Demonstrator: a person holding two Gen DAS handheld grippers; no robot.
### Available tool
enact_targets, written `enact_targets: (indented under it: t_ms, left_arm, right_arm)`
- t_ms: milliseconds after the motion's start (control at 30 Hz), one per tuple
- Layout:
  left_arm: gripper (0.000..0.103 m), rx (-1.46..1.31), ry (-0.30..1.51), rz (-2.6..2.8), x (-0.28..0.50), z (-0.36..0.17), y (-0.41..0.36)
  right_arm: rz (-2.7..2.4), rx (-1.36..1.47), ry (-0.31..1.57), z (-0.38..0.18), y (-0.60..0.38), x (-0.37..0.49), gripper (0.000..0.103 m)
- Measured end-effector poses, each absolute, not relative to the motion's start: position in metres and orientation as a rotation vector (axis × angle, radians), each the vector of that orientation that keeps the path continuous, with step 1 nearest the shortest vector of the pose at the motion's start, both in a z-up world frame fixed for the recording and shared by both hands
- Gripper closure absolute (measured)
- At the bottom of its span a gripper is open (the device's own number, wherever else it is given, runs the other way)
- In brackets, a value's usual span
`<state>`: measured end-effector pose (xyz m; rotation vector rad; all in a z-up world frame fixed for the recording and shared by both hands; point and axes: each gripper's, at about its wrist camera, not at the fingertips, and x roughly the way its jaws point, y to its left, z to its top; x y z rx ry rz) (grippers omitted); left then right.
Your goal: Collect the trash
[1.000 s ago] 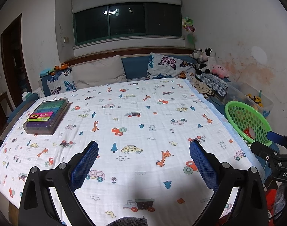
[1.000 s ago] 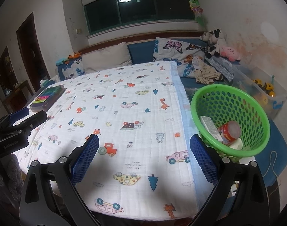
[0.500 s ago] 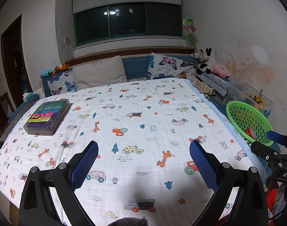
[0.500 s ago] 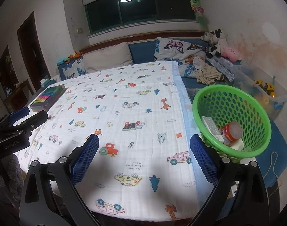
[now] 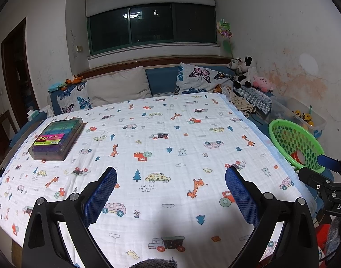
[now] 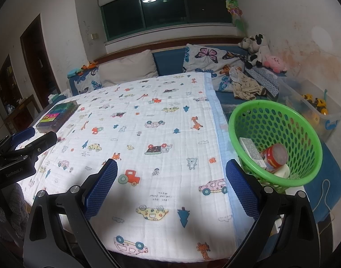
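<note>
A green perforated basket (image 6: 304,120) stands to the right of the bed, also in the left wrist view (image 5: 282,127). Inside it lie a grey box (image 6: 252,151), a red can (image 6: 275,157) and a white cup (image 6: 283,171). My left gripper (image 5: 170,192) is open and empty above the near part of the patterned bedspread (image 5: 170,134). My right gripper (image 6: 171,191) is open and empty above the bed's near right part, just left of the basket.
A dark case of coloured markers (image 5: 56,138) lies on the bed's left side. Pillows (image 5: 116,87) and plush toys (image 5: 244,71) line the headboard. A clear bin with toys (image 6: 311,109) sits behind the basket. Crumpled cloth (image 6: 244,84) lies near the pillows.
Both grippers have drifted back and up slightly, so the bed and basket look a little farther away. Both stay open and empty.
</note>
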<state>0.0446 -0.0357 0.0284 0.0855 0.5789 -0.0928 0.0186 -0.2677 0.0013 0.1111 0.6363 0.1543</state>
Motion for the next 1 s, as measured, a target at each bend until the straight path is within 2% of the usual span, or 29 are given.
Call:
enact_targets:
  t_ms: [1000]
  left_arm:
    - [0.009, 0.093, 0.581, -0.074, 0.0448, 0.0223, -0.0331]
  right_arm:
    - [0.171, 0.118, 0.639, -0.0028, -0.2669, 0.0185, 0.006]
